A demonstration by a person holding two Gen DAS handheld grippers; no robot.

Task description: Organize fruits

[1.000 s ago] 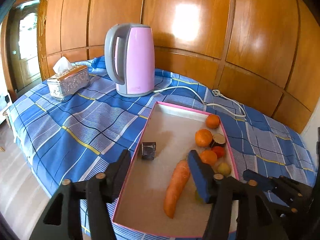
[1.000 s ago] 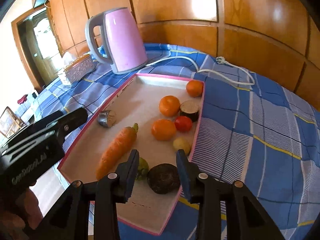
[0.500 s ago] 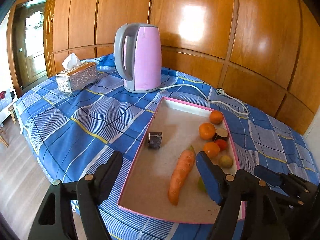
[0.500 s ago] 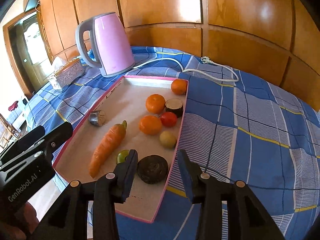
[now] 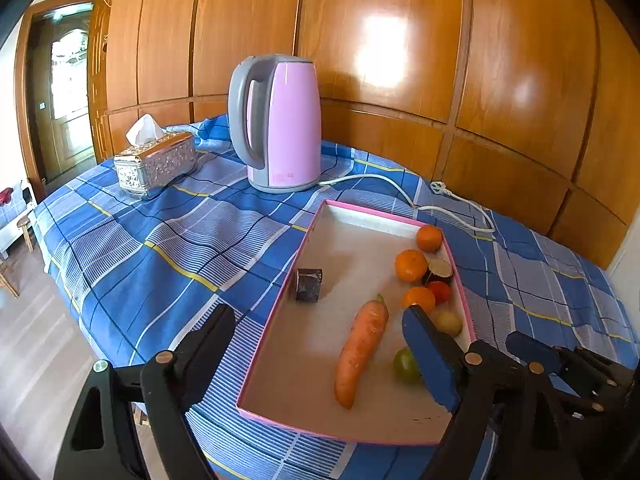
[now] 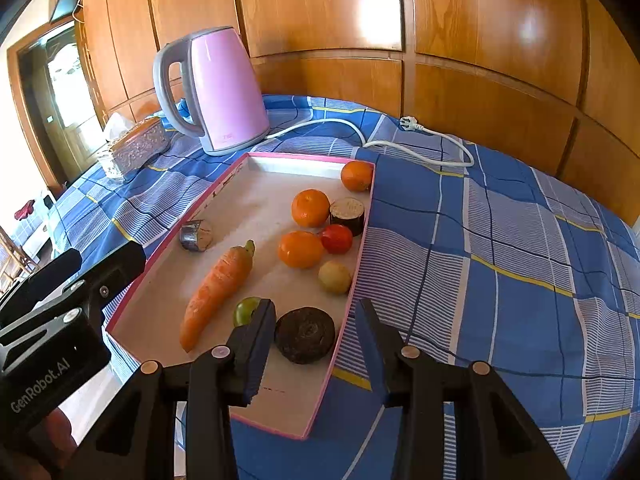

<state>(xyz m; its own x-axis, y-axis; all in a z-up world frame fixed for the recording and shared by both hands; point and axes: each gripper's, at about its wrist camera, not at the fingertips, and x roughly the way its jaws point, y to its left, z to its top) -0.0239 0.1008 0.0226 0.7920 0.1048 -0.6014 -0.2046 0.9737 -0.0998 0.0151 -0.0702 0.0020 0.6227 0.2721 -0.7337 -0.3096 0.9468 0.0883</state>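
Note:
A pink-rimmed tray (image 5: 280,304) (image 6: 224,188) holds a carrot (image 5: 360,352) (image 6: 218,284), three oranges (image 6: 310,207), a red tomato (image 6: 337,238), a yellow fruit (image 6: 335,277), a green fruit (image 6: 246,309), a dark round piece (image 6: 306,334), a cut dark piece (image 6: 347,210) and a dark chunk (image 5: 309,285) (image 6: 195,234). My left gripper (image 5: 320,344) is open and empty, in front of the tray's near end. My right gripper (image 6: 316,344) is open and empty, its fingers either side of the dark round piece and above it.
A pink kettle (image 5: 280,124) (image 6: 214,90) stands behind the tray, its white cord (image 6: 400,136) trailing right. A silver tissue box (image 5: 156,162) sits at the far left. The blue checked cloth (image 6: 500,260) covers the table. Wooden panels stand behind. The floor drops off at left.
Both grippers have drawn back and up from the tray, so more of the table shows. The fruit has not moved. Both grippers stay open.

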